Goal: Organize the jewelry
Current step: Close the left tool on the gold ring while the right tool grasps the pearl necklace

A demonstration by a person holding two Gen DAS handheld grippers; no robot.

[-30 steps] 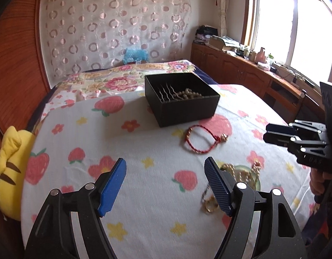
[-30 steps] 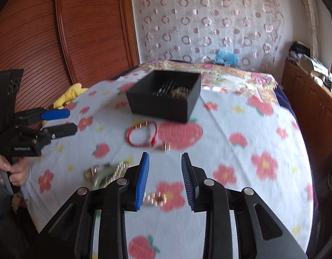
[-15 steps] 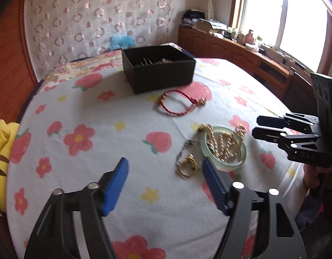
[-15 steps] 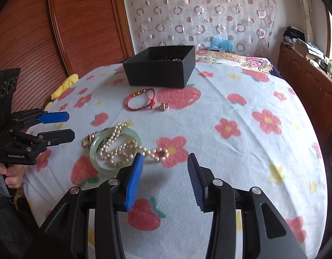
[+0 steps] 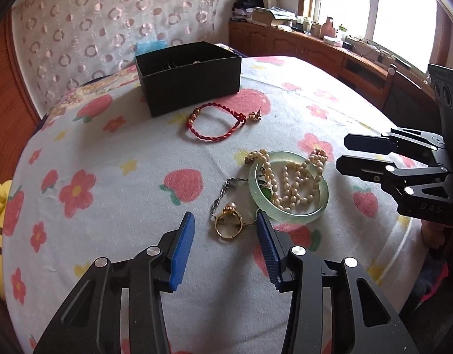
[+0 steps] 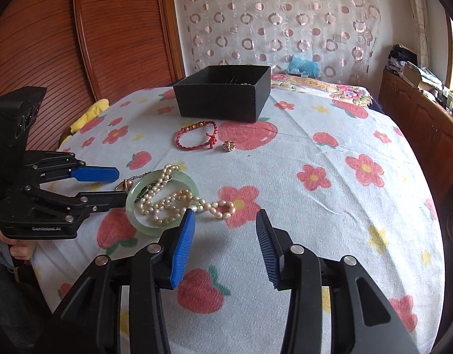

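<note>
Left gripper [image 5: 223, 224] closing around gold ring [image 5: 228, 226], pads not touching it yet; right gripper [image 6: 225, 221] jaws spread, nothing between

Ring lies on flowered cloth [image 5: 114, 159] just beside green bangle [image 5: 288, 187] with pearl strand [image 5: 294, 177] draped over it, near the bed's front edge; red cord bracelet [image 5: 216, 124] and small gold charm [image 5: 254, 115] sit before black box [image 5: 188, 78]; wide bare cloth left of the ring and right of the pearls
</note>
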